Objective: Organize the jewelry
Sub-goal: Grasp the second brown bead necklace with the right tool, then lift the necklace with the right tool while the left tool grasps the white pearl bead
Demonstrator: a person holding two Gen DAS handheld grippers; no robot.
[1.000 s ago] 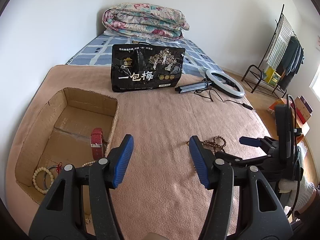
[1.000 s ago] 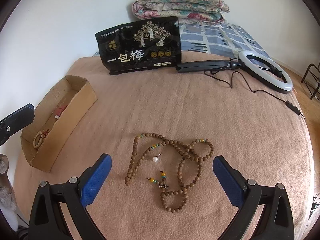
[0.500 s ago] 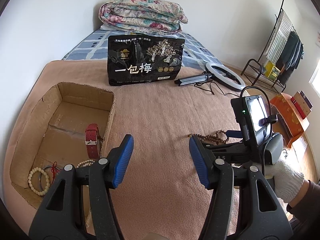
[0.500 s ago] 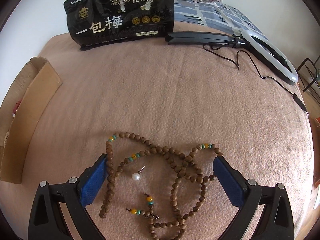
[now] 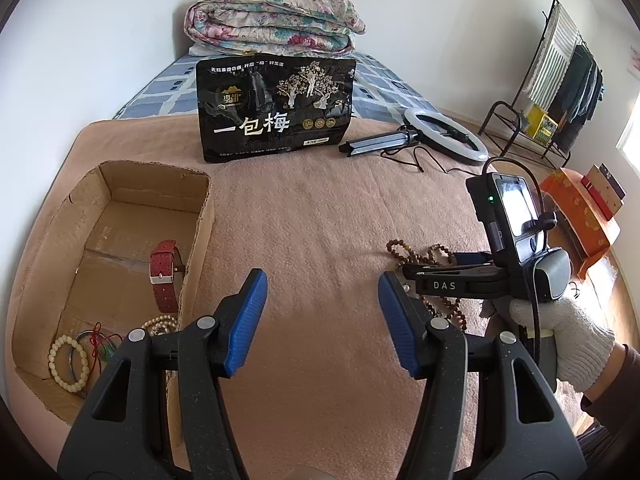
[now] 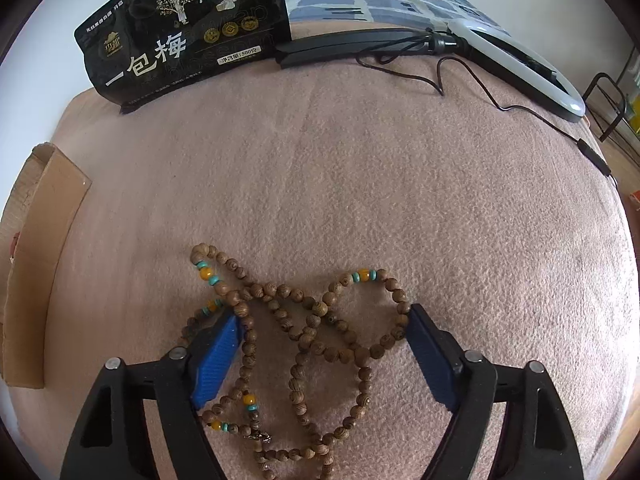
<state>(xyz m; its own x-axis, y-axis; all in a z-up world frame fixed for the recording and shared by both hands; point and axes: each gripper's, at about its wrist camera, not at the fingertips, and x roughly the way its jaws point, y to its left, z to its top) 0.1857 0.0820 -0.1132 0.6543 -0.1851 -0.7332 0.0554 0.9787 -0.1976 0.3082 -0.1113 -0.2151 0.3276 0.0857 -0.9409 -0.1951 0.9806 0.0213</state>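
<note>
A long wooden bead necklace (image 6: 304,320) with yellow and turquoise beads lies tangled on the pink blanket. My right gripper (image 6: 324,334) is open, low over it, with its blue pads either side of the tangle; the necklace also shows in the left wrist view (image 5: 420,254) beside that gripper. My left gripper (image 5: 322,316) is open and empty above the blanket, right of a cardboard box (image 5: 200,216). The box holds a red watch strap (image 5: 164,276), a cream bead bracelet (image 5: 66,360) and other bracelets.
A black snack bag (image 5: 276,108) stands at the back, with a ring light and its stand (image 5: 444,134) and cable to its right. A folded quilt (image 5: 272,20) lies behind. A clothes rack (image 5: 556,80) and an orange box (image 5: 580,216) stand off the bed's right side.
My right gripper has moved forward and down onto the necklace, its jaws now narrower around the beads; the small pearl pin is now hidden. The left gripper stays open, drifting slightly.
</note>
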